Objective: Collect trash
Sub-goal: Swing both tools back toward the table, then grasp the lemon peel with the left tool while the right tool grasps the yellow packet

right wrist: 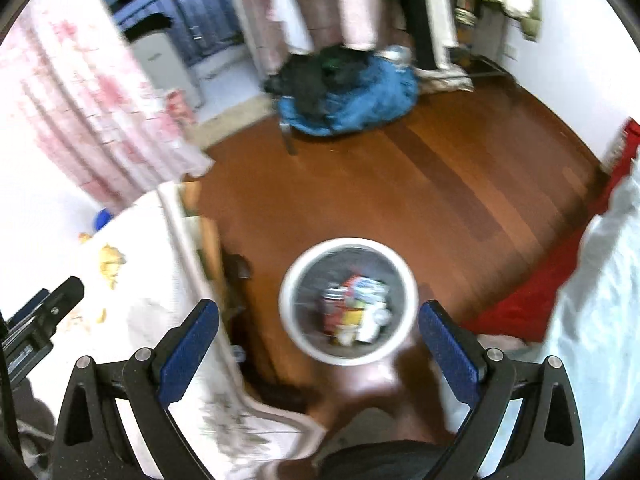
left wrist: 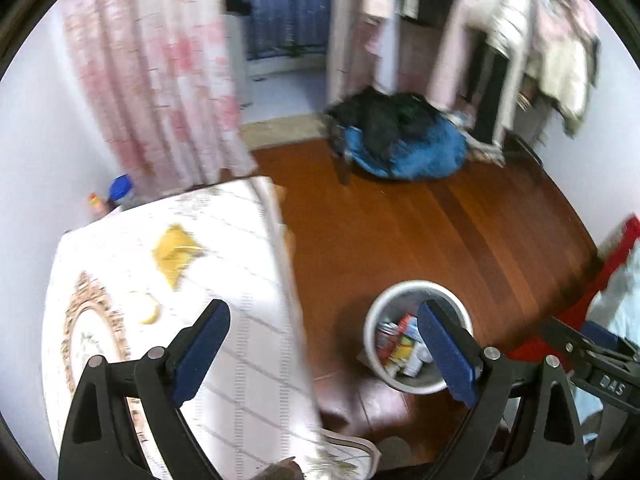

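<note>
Both grippers wide apart and empty; trash remains on the cloth-covered table (left wrist: 248,360).
Risk: left gripper (left wrist: 324,348) skidding the flat yellow crumpled wrapper (left wrist: 176,254) off the table's far edge; right gripper (right wrist: 320,344) hovers over round white bin (right wrist: 288,296).

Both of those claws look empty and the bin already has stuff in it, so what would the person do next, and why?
Probably swing the left gripper toward the yellow wrapper on the table. Both it and the right gripper are open and hold nothing, the bin on the floor already holds packets, and the wrapper is loose trash lying on the left gripper's side.
</note>
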The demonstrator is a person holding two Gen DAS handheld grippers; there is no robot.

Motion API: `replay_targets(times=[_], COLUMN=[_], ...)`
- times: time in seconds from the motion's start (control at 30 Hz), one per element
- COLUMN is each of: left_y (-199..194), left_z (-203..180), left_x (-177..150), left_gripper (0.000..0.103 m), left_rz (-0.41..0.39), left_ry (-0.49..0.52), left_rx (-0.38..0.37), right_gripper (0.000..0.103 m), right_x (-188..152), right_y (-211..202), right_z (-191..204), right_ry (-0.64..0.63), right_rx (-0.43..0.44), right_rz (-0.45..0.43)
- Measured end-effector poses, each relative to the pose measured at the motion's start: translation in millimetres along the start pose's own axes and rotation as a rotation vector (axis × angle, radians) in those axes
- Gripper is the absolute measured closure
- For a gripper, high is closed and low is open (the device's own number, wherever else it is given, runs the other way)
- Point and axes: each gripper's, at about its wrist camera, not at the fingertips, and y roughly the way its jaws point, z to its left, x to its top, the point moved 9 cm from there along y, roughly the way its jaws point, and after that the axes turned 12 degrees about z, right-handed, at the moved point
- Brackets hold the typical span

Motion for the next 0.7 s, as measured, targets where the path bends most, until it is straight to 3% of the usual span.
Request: replay_targets(times=[0.17, 0.3, 0.53, 0.7], left_y=[-1.9, 28.7, 105.6, 145.8], left_z=[109.2, 215.9, 338.9, 378.4], left_x=[1.1, -14.8, -53.5, -76.0], left_gripper=[0.007, 0.007, 0.007, 0.007], left_rz=[-0.032, 0.028, 0.168, 0.232], left_ry=[-0.149, -0.289, -0.445, -0.505], left_rx=[0.118, 0.25, 0.36, 0.358], right_gripper=[0.002, 0.002, 0.002, 0.002], right_x=[1.6, 1.2, 19.1, 21.9], right_y=[26.7, 73.1, 177.2, 241.7], right_z=[112.9, 212.0, 368.6, 422.4], right_ry=[-0.161, -0.313, -0.612, -0.75], right_rx=[0.082, 0.133, 0.031, -0.054], right_rz=[0.047, 0.116, 0.235, 0.324])
